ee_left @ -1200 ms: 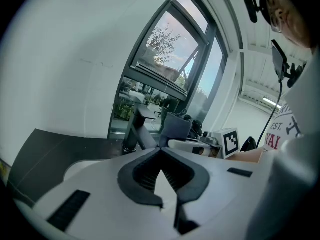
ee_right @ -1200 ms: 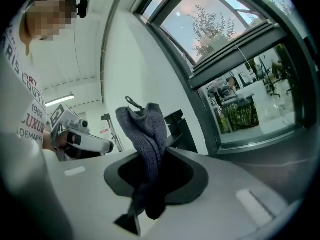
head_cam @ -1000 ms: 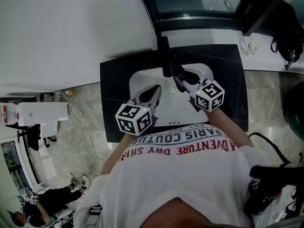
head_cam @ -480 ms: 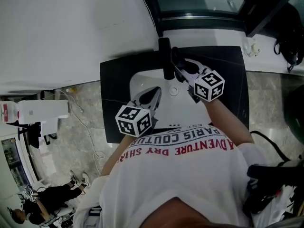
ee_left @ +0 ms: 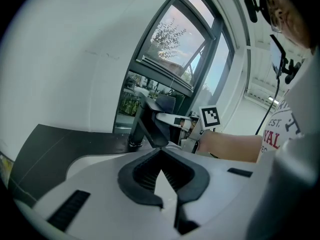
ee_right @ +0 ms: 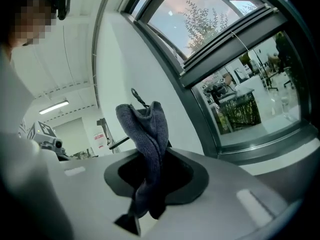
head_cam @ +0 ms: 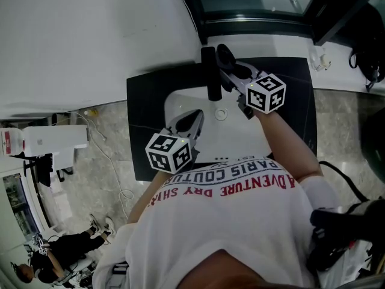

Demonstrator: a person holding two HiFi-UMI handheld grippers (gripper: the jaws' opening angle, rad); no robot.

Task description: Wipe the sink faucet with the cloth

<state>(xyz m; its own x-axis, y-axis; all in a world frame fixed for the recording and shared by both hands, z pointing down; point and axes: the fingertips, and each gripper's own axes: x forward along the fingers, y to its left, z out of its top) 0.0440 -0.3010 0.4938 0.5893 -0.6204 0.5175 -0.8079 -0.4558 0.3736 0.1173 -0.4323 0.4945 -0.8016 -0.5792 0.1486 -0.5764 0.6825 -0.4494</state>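
A black faucet (head_cam: 209, 74) stands at the back of the white sink (head_cam: 180, 101), set in a black countertop (head_cam: 144, 101). My right gripper (head_cam: 230, 70) is just right of the faucet's upper part, shut on a dark grey-blue cloth (head_cam: 224, 54). In the right gripper view the cloth (ee_right: 146, 139) sticks up out of the closed jaws and hides the fingertips. My left gripper (head_cam: 194, 118) hovers over the basin's left front, shut with nothing held. In the left gripper view the jaws meet (ee_left: 161, 151), and the faucet (ee_left: 146, 124) rises beyond them.
A dark-framed window (head_cam: 252, 5) runs behind the counter, with a white wall (head_cam: 90, 41) to its left. A small object (head_cam: 317, 59) lies on the white ledge at the back right. A white box (head_cam: 45, 142) and a cable lie on the stone floor to the left.
My right gripper has carried the cloth up and back, from beside the faucet's spout over the basin to its upper part. The left gripper has stayed put.
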